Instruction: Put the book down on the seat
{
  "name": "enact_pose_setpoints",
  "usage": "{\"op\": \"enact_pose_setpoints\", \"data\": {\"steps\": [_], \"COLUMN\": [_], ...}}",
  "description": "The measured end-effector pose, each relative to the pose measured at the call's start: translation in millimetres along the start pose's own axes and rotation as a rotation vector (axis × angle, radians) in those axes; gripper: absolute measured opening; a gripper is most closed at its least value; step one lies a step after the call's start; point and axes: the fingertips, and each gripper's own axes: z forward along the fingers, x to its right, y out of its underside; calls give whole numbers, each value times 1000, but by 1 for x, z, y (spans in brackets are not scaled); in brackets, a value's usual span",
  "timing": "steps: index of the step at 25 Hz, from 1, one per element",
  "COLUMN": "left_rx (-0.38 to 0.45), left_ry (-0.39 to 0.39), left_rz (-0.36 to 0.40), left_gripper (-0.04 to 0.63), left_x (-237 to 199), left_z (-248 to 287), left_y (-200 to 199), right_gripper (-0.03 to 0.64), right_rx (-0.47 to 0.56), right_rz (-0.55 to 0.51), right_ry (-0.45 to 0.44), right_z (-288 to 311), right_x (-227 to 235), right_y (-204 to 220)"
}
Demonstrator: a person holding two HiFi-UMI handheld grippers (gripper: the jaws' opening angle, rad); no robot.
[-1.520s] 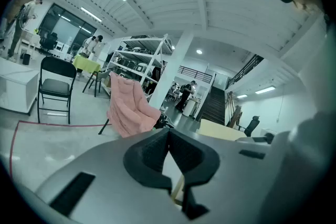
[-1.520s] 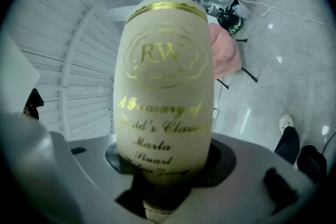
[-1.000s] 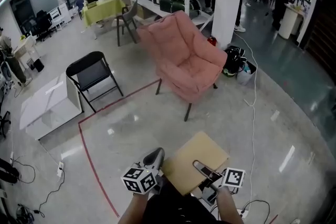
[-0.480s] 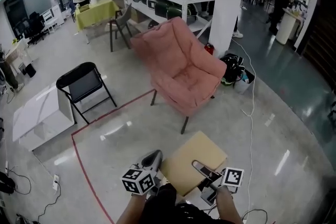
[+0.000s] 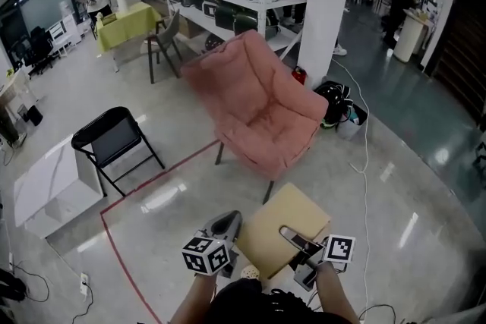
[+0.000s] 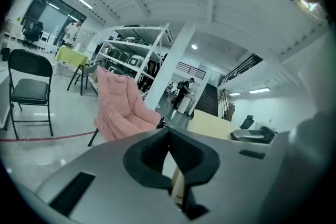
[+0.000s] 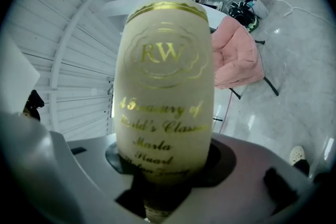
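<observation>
A low white cabinet (image 5: 42, 190) and a black folding chair (image 5: 112, 142) stand at the left of a busy workshop hall, near a red line (image 5: 126, 262) marked on the polished concrete floor. At the bottom of the head view, a person holds a tan, cream-covered book (image 5: 282, 224) flat, cover upward, between two hand-held tools. The left tool (image 5: 225, 228) has its jaws closed down on the book's left edge, and its own view shows a thin cream strip pinched between the dark pads. The right tool (image 5: 298, 241) grips the book's right side with its jaws set fairly wide. They are clamped on the rounded spine, whose gold lettering fills that tool's view. The book hangs above the floor, just short of the pink armchair (image 5: 258, 106) beyond it and clear of the chair's seat. Right of the armchair rise a white pillar (image 5: 325, 4) and metal shelving, with a black bag (image 5: 334, 99) at the pillar's foot.
</observation>
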Motion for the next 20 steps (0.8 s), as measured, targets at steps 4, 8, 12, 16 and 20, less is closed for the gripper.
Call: {"op": "enact_pose_setpoints", "data": {"steps": [4,8,12,16,20], "left_rx": [-7,-24,-37,-35,-33], "left_ry": [30,44,45,57,51], "left_rz": [5,13,22,19,22], "left_gripper": [9,9,9,9,9], "left_x": [-10,-21,-28,-28,-31], "left_z": [15,27,30,35,38], "left_y": [-9,-12,-13,-17,-19], "right_gripper": [232,232,232,232,232], "right_rx": [22,58,72,56,48], "right_rz": [-9,-13,-20,-37,-1], "right_ry": [11,33,60,84,71], "right_z": [12,19,20,25,31], "right_x": [3,11,13,17,21], "right_y": [-11,-26,-30,-31,-29]}}
